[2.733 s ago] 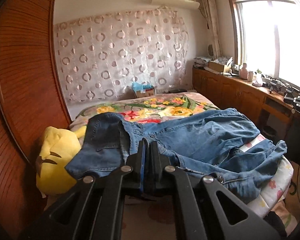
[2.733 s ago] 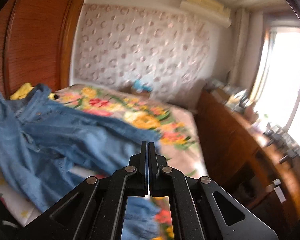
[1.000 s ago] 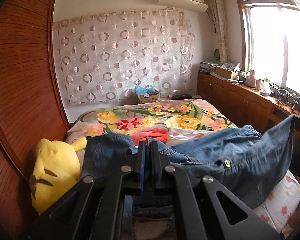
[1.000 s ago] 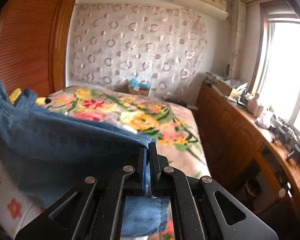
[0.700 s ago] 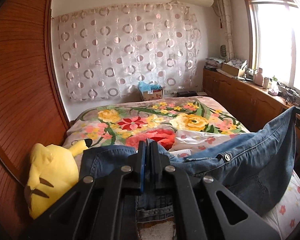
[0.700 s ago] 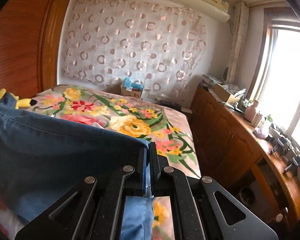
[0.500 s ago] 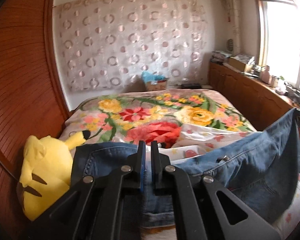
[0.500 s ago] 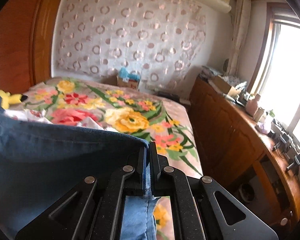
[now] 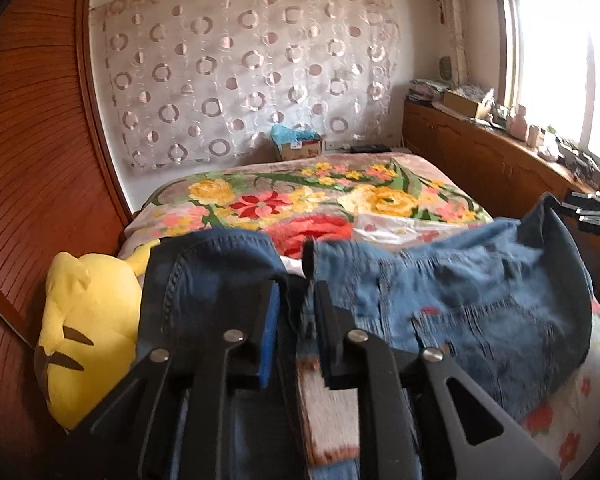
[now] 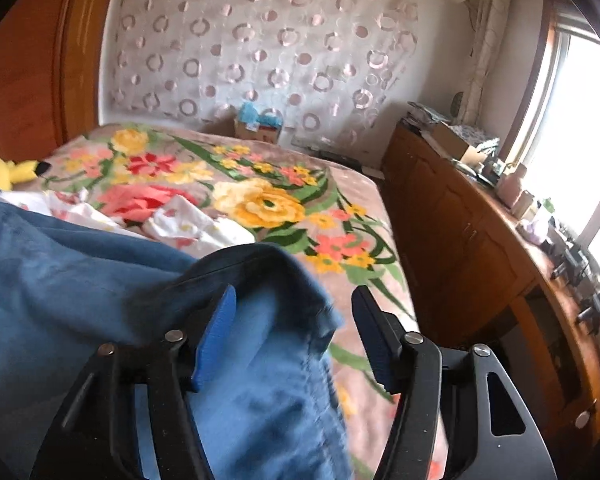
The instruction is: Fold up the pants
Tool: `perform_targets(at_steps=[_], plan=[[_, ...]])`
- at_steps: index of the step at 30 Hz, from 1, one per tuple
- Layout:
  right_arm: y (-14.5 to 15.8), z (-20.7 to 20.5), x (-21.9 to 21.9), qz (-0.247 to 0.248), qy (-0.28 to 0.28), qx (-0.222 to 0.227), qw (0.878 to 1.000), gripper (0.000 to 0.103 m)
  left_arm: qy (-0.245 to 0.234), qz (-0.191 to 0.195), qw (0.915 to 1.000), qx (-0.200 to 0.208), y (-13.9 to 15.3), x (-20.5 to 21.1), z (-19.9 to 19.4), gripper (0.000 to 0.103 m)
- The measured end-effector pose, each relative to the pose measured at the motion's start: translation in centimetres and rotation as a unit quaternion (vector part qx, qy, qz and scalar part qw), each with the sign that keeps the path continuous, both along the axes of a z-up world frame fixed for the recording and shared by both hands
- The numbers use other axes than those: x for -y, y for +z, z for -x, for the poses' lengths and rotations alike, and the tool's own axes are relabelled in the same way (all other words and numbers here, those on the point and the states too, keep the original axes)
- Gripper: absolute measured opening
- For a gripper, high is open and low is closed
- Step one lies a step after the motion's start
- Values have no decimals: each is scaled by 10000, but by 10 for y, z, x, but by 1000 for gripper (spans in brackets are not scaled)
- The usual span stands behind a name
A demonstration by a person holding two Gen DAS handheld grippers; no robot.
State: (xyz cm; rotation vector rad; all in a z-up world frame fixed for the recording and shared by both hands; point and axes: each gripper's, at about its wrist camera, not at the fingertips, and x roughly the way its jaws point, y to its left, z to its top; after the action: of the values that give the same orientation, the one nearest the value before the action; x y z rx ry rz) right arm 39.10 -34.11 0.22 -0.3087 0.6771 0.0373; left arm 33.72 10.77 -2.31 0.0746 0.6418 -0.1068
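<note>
Left wrist view: the left gripper (image 9: 296, 292), low centre of frame, has just been opening; its jaws stand slightly parted with a fold of the blue jeans (image 9: 460, 300) between them, the pads no longer pressing it. The jeans lie across the near edge of the bed (image 9: 380, 184), spreading from centre to the right of the frame, one corner standing up at the far right. A yellow plush toy (image 9: 88, 320) sits at lower left, just beside the denim and against the wooden wardrobe (image 9: 28, 160). Right wrist view: the right gripper (image 10: 294, 312) has also just been opening; its jaws are widely spread, with the jeans' edge draped loosely between them. The floral bedspread beyond lies mostly uncovered up to the curtained wall (image 10: 260, 40).
</note>
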Motion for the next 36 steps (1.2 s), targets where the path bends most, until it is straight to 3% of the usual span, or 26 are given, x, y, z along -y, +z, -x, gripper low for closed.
perform_targets(at_steps=[8,15,23,27,36], plan=[[7,73,-44,-454,849,-317,9949,63,-308,174,9993,-141,-10,10,31,62],[-12,116,-81,-931,1305,-790,9839,64,-396,334,9982,-290,-15,10,44,64],[-42,137,-101,-1021,1394,-1147,9783,65,-438,490,9955,-678,-37,2,57,64],[-56,136,-109,-808,1394,-1296,9784,70,-483,467,9953,-695,-47,3,66,64],[-75,122,-117,-474,1372,-1339,9803,70,-431,426,9952,-775,-57,2,71,64]])
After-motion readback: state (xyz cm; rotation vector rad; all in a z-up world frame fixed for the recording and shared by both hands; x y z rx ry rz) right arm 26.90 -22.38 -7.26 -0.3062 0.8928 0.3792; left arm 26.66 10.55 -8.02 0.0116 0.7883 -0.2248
